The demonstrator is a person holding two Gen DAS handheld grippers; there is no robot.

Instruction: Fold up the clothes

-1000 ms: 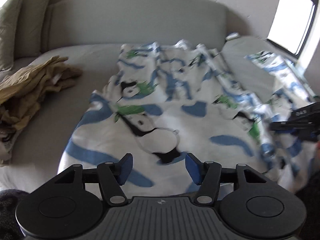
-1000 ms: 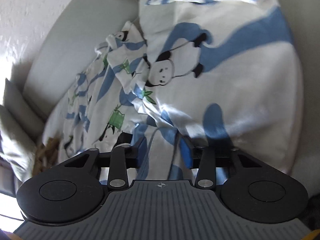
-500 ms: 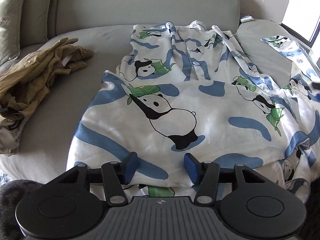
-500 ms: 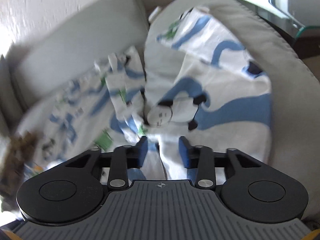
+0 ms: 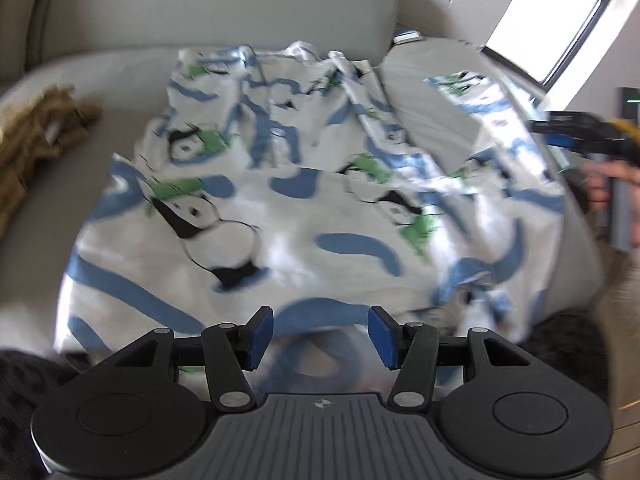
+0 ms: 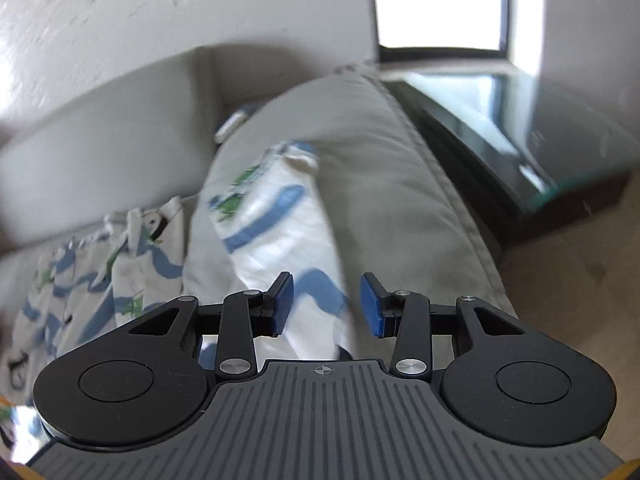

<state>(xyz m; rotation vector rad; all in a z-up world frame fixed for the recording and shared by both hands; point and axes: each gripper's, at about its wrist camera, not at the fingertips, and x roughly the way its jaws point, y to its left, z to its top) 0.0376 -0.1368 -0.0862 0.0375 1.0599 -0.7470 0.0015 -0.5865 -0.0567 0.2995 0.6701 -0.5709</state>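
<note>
While your left claw (image 5: pixel 316 334) hangs over the near edge of the panda shirt (image 5: pixel 288 208), its blue pads stand apart and pinch nothing. That white shirt with blue stripes and green leaves lies spread flat on the grey sofa (image 5: pixel 120 72), and one sleeve (image 6: pixel 280 216) runs up over the sofa's arm (image 6: pixel 384 168). Your right claw (image 6: pixel 326 304) is up above that sleeve with its pads spread too, and the cloth under them is not squeezed. Over at the left side, well apart, sits a crumpled brown garment (image 5: pixel 36 136).
</note>
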